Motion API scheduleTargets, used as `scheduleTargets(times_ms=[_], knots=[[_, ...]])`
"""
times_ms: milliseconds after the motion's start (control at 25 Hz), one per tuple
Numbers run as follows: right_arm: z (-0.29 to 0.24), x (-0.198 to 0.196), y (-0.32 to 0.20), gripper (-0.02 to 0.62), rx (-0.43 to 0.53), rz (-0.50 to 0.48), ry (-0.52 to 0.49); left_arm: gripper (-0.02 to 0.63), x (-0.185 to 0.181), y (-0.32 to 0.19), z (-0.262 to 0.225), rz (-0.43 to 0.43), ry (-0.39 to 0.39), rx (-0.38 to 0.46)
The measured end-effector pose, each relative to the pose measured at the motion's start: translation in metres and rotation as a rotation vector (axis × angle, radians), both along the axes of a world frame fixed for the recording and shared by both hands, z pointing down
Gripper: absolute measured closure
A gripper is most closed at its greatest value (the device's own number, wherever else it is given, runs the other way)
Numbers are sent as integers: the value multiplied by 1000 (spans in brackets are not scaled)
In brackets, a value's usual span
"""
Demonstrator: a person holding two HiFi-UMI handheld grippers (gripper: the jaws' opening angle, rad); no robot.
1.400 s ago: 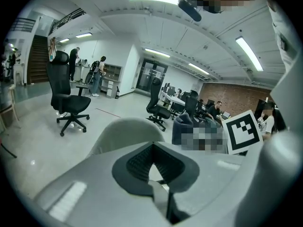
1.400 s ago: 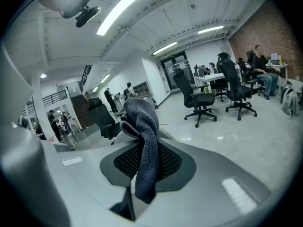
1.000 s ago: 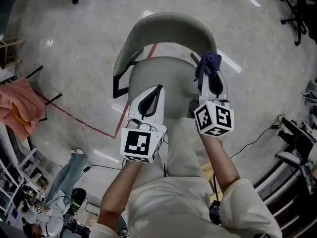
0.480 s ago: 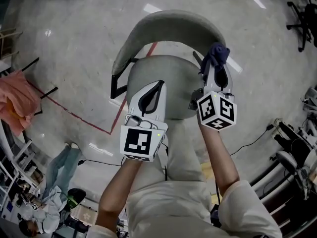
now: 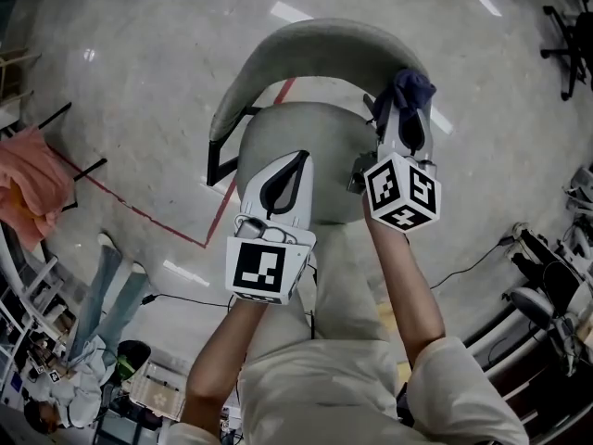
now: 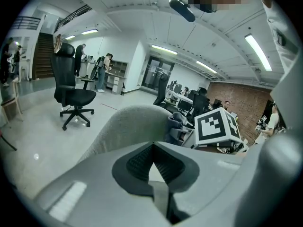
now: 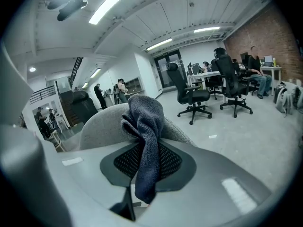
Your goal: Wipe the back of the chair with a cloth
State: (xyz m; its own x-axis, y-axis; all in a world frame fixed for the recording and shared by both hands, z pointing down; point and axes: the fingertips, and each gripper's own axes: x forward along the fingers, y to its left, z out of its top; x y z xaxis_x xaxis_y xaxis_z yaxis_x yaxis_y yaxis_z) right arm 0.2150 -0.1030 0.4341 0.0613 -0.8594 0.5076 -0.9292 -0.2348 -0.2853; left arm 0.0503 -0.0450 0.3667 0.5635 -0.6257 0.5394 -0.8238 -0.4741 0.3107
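A grey chair stands below me, its curved back [image 5: 315,43] arching over the round seat [image 5: 296,137]. My right gripper [image 5: 405,102] is shut on a dark blue cloth [image 5: 409,88], which sits against the right end of the chair back. In the right gripper view the cloth [image 7: 146,136] hangs bunched between the jaws, with the chair back [image 7: 102,122] just behind it. Over the seat my left gripper [image 5: 297,161] hovers, shut and empty. The left gripper view shows its shut jaws [image 6: 152,146], the chair back [image 6: 125,126] ahead and the cloth [image 6: 175,124] at the right.
A red tape line [image 5: 157,219] crosses the pale floor left of the chair. A pink cloth [image 5: 32,182] hangs on a rack at far left; a person [image 5: 93,313] is at lower left. Black office chairs [image 6: 71,91] [image 7: 189,93] and desks stand farther off. Cables [image 5: 482,258] trail at right.
My right gripper has carried the cloth up and forward to the right end of the chair back. The left gripper has stayed over the seat.
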Motion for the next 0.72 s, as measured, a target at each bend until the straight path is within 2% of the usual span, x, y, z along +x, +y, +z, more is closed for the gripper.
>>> scheduleTargets(times_ms=[200,720], knots=[[1,-11,-11,509,1,-9,-4,606,-4,-5,1,-13,11,-11],[2,-73,-44,509,36,-133,29,605,-52,-6,3,-79,12,-6]])
